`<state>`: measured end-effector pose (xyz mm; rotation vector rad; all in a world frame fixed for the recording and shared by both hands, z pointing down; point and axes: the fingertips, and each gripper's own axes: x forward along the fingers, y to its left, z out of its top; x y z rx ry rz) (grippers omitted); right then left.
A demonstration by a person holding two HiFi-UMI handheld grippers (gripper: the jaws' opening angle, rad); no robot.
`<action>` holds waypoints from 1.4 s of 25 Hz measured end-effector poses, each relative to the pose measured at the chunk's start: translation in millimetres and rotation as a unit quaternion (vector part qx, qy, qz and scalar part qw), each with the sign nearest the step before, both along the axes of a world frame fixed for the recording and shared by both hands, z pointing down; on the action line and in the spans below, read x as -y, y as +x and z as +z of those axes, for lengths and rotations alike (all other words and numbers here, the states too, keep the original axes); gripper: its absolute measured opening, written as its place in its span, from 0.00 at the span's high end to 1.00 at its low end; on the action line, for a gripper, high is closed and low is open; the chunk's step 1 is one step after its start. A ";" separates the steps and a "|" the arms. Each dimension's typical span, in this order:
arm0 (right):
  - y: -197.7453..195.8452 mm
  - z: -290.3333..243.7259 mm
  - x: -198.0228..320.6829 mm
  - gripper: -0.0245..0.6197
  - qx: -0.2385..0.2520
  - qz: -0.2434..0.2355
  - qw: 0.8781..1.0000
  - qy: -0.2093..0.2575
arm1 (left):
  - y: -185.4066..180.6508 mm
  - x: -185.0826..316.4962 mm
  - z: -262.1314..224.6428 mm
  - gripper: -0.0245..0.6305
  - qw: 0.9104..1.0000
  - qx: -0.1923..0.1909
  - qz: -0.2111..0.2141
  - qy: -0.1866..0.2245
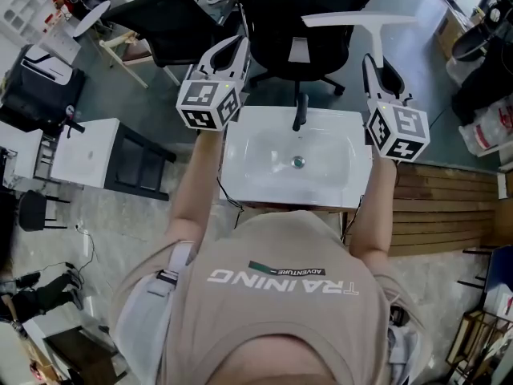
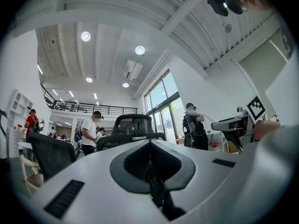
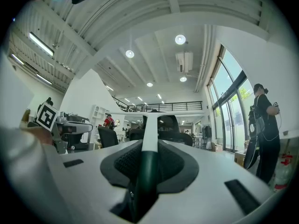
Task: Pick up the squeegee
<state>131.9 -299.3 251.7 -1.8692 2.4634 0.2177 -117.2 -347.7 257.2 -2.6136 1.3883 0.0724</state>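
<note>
A black mesh chair (image 1: 164,22) is standing at the far left, beyond the sink. The left claw (image 1: 238,45) is hovering over the sink's far left corner, its marker cube (image 1: 208,104) facing up at the head camera. In the left gripper view its pads (image 2: 138,160) are pressing together with nothing between them, and the claw is pointing roughly level into the room, where people (image 2: 88,134) are standing near tall windows (image 2: 163,106). The person's left forearm (image 1: 196,184) is reaching along the left edge of the sink (image 1: 240,179), a white basin with a drain (image 1: 298,162) at its middle and a black tap (image 1: 300,112) rising at its far rim. Beyond the tap a black office chair (image 1: 296,14) is standing. The squeegee (image 1: 361,20) is being held up off any surface, past the sink's far right corner. Its white blade bar is lying crosswise near the office chair, and its shaft is running back into the right claw (image 1: 371,61). In the right gripper view this claw is pinching the squeegee's dark grip between its jaws, with the white shaft sticking out ahead along the midline. Wooden boards (image 1: 449,207) are lying to the right of the sink.
</note>
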 end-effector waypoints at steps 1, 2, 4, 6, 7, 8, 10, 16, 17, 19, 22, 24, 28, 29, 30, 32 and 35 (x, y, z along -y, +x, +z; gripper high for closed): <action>-0.4 -1.4 -0.5 0.81 -0.002 0.000 1.000 0.001 | 0.0 -0.6 -0.5 0.94 1.000 0.001 0.001 0.000; -0.5 -2.5 -0.7 0.81 -0.003 0.000 1.000 0.002 | 0.2 -1.1 -1.1 0.94 1.000 0.001 0.002 0.001; -0.6 -2.9 -0.7 0.81 -0.004 0.000 1.000 0.002 | 0.9 -2.2 -1.2 0.94 1.000 0.003 0.003 0.001; -0.8 -1.8 -0.3 0.81 -0.004 0.000 1.000 0.000 | 1.6 -2.7 -0.2 0.94 1.000 0.004 0.004 0.000; -1.0 -1.3 -0.1 0.81 -0.004 0.000 1.000 0.000 | 2.0 -2.8 0.5 0.94 1.000 0.005 0.005 -0.001; -1.0 -0.9 -0.1 0.81 -0.004 0.000 1.000 -0.001 | 2.3 -3.1 1.2 0.94 1.000 0.005 0.005 -0.002; -1.3 -0.3 -0.7 0.81 -0.001 0.001 1.000 -0.001 | 2.6 -4.4 3.4 0.94 1.000 0.006 0.007 -0.006; -7.4 5.3 -1.4 0.81 0.000 -0.005 1.000 -0.009 | -1.3 -6.1 13.0 0.94 1.000 0.011 0.006 -0.017; -8.1 5.3 -1.1 0.81 0.001 -0.006 1.000 -0.009 | -2.5 -5.8 13.4 0.94 1.000 0.011 0.004 -0.017; -9.6 4.6 -1.4 0.81 0.002 -0.006 1.000 -0.007 | -5.4 -5.8 12.8 0.94 1.000 0.012 0.002 -0.015; -12.0 3.2 -3.3 0.81 0.002 -0.004 1.000 -0.004 | -8.8 -6.8 11.7 0.94 1.000 0.011 0.002 -0.012; -12.7 3.0 -4.0 0.81 0.000 -0.003 1.000 -0.004 | -8.5 -6.9 12.2 0.94 1.000 0.010 0.004 -0.013; -12.1 2.7 -3.6 0.81 -0.004 0.000 1.000 -0.006 | -3.2 -5.9 13.0 0.94 1.000 0.011 0.012 -0.015; -12.2 2.7 -3.5 0.81 -0.004 0.000 1.000 -0.006 | -2.4 -5.5 12.6 0.94 1.000 0.011 0.014 -0.014; -12.6 3.1 -3.5 0.81 -0.004 0.001 1.000 -0.006 | -2.1 -5.2 12.0 0.94 1.000 0.010 0.015 -0.014; -12.8 4.9 -3.9 0.81 -0.004 0.002 1.000 -0.007 | -2.2 -4.5 11.2 0.94 1.000 0.009 0.015 -0.012; -11.3 6.6 -3.8 0.81 -0.005 0.005 1.000 -0.007 | -1.4 -2.2 11.6 0.94 1.000 0.012 0.016 -0.010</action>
